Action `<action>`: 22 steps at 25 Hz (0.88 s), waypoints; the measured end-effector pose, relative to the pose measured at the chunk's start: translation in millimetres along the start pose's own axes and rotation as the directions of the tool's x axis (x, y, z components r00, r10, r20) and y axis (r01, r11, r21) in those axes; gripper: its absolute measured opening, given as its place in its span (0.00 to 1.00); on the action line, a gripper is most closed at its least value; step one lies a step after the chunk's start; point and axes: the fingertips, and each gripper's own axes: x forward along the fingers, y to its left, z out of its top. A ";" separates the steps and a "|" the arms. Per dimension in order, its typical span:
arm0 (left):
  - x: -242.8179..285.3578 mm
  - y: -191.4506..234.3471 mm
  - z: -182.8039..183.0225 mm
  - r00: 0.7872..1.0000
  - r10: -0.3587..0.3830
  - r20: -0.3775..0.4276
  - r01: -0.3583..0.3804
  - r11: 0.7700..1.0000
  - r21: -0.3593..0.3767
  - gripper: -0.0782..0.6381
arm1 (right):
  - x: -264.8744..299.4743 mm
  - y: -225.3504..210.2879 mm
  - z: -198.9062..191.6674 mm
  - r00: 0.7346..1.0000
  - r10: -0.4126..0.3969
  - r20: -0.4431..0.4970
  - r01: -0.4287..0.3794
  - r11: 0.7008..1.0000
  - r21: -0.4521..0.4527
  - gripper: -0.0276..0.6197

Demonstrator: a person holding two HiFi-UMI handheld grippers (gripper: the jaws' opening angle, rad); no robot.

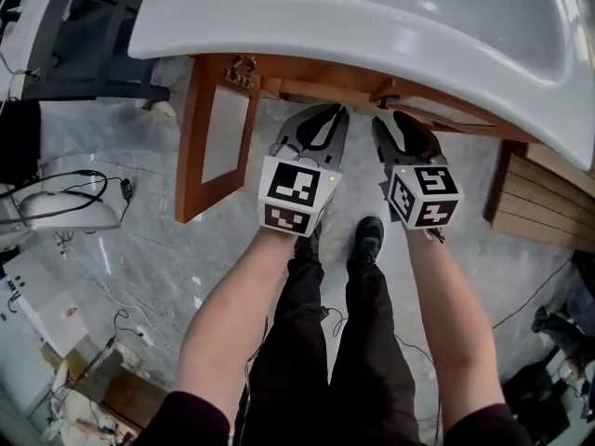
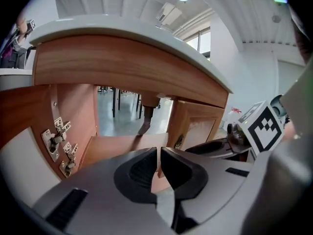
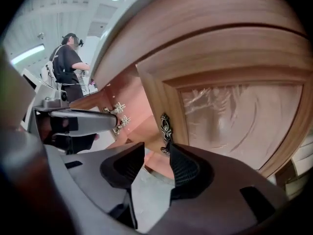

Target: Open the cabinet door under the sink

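Under the white sink (image 1: 307, 26) the wooden cabinet's left door (image 1: 218, 133) stands swung out, its hinges (image 2: 58, 141) showing in the left gripper view. The right door (image 3: 234, 116), with a frosted pane, looks closed. Its dark ornate handle (image 3: 166, 131) lies just beyond my right gripper (image 3: 156, 153), whose jaws stand wide apart with nothing between them. My left gripper (image 2: 159, 153) hangs before the open left bay, its jaws drawn to a thin slit and empty. In the head view the left gripper (image 1: 321, 119) and the right gripper (image 1: 400, 124) sit side by side below the sink's front edge.
My legs and a dark shoe (image 1: 367, 240) stand on the marble floor below the grippers. A slatted wooden crate (image 1: 544, 198) sits at the right. Cables and white equipment (image 1: 65, 203) lie at the left. A person (image 3: 68, 62) stands in the background.
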 end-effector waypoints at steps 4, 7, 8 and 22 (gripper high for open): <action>2.9 19.6 -6.5 1.000 -0.027 0.003 0.027 1.000 -0.009 0.16 | 32.2 -10.3 -8.4 0.996 -0.086 -0.003 0.086 0.991 0.100 0.34; -3.4 29.2 -14.7 0.999 -0.048 -0.004 0.048 0.999 -0.012 0.16 | 42.2 -11.9 -10.4 0.988 -0.154 0.004 0.151 0.976 0.159 0.30; -5.6 31.9 -16.1 0.998 -0.055 -0.006 0.055 0.998 -0.011 0.16 | 43.0 -13.7 -10.9 0.982 -0.187 0.005 0.183 0.969 0.167 0.26; -12.9 7.0 8.0 0.976 -0.219 0.012 0.214 0.964 0.158 0.29 | 31.6 -9.5 -26.5 0.970 -0.241 -0.020 0.242 0.963 0.116 0.18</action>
